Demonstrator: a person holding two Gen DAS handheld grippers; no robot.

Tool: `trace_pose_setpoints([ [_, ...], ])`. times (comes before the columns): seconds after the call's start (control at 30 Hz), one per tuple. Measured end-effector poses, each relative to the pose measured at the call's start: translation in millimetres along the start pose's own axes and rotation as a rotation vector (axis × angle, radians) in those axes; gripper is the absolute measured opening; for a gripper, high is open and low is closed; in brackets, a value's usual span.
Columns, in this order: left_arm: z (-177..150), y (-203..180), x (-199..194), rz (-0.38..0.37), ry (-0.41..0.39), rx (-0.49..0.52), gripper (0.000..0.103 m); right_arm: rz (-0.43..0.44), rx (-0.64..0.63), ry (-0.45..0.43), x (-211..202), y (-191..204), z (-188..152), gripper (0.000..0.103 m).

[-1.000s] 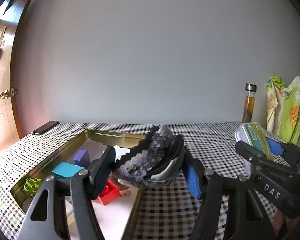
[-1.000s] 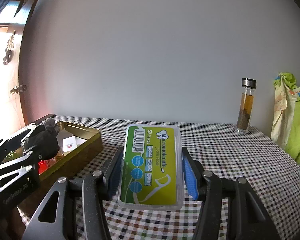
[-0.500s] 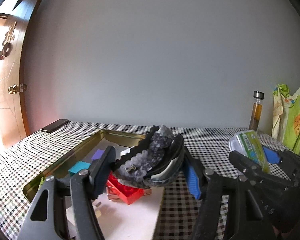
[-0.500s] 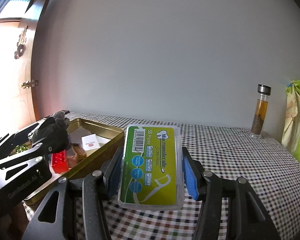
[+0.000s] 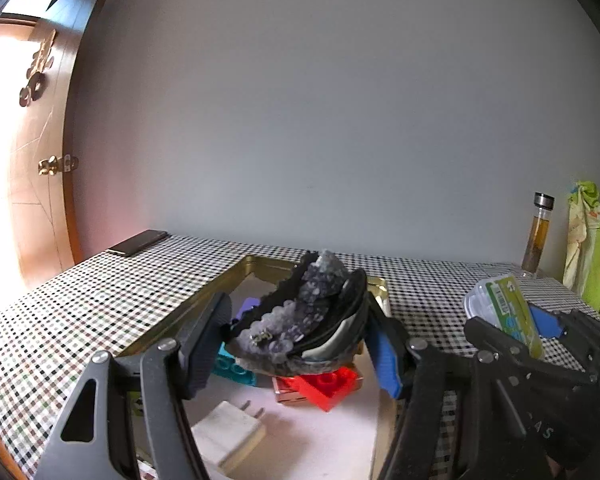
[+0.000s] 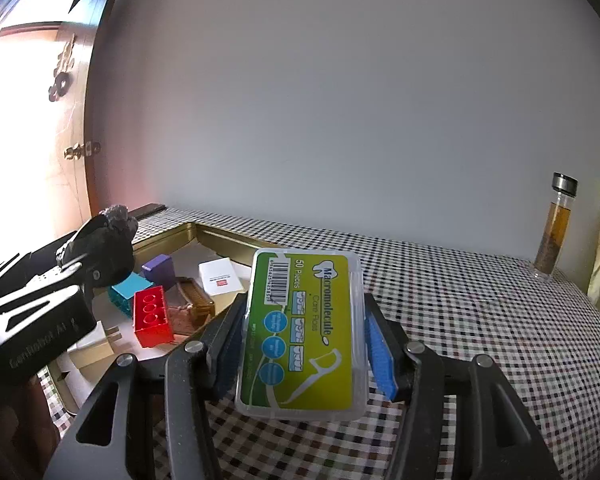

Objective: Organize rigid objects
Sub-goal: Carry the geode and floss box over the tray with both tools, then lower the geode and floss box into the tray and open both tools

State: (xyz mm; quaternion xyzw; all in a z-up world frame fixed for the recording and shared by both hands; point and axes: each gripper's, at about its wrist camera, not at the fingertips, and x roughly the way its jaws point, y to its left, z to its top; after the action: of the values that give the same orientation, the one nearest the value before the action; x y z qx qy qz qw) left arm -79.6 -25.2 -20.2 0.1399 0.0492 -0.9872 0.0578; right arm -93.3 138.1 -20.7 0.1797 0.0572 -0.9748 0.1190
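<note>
Left wrist view first, going from left to right. A brown door (image 5: 32,184) with a gold handle stands at the far left. A dark phone (image 5: 138,242) lies flat on the checked table (image 5: 80,308) near the wall. Next comes the gold tray (image 5: 204,296). Inside it lie a white plug (image 5: 230,434), a teal block (image 5: 232,366), a purple block (image 5: 247,306) and a red block (image 5: 328,388) that sits on a small brown box (image 5: 286,394). The left gripper (image 5: 296,344) hangs over the tray, and its two fingers are pressed on the sides of a fuzzy grey hair clip (image 5: 304,320). The clip is up in the air above the blocks. Farther right is the right gripper (image 5: 516,326), squeezing a floss pick box (image 5: 504,312). A tall bottle (image 5: 538,236) with brown stuff stands by the wall, and a green and yellow cloth (image 5: 596,248) hangs at the edge.

Right wrist view shows the left gripper (image 6: 86,256) at the left with the clip (image 6: 108,240) over the tray (image 6: 224,240). A white card (image 6: 220,276) lies in the tray too. The right gripper (image 6: 302,336) has its fingers clamped on the long sides of the floss pick box (image 6: 302,332), which is held above the table (image 6: 480,320), just beside the tray's near right edge. The bottle (image 6: 556,228) stands well apart at the far right.
</note>
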Motion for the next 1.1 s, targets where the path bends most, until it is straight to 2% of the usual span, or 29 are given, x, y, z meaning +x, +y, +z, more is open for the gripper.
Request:
trace_pose_setpoints([
  [0.23, 8, 14, 5, 0.025, 0.032, -0.005, 0.065, 0.053, -0.039, 0.010, 8, 20, 12, 0.057],
  [0.37, 12, 19, 15, 0.060, 0.088, 0.016, 0.065, 0.106, -0.038, 0.029, 16, 28, 26, 0.057],
  [0.53, 17, 32, 31, 0.074, 0.170, 0.005, 0.065, 0.188, -0.022, 0.092, 38, 39, 44, 0.057],
  [0.7, 19, 41, 47, 0.087, 0.236, 0.011, 0.065, 0.239, -0.002, 0.194, 66, 45, 55, 0.057],
  [0.87, 17, 49, 61, 0.086, 0.294, 0.017, 0.065, 0.253, -0.003, 0.282, 90, 52, 58, 0.057],
  [1.1, 13, 50, 70, 0.082, 0.346, 0.038, 0.065, 0.248, -0.019, 0.334, 109, 63, 62, 0.057],
])
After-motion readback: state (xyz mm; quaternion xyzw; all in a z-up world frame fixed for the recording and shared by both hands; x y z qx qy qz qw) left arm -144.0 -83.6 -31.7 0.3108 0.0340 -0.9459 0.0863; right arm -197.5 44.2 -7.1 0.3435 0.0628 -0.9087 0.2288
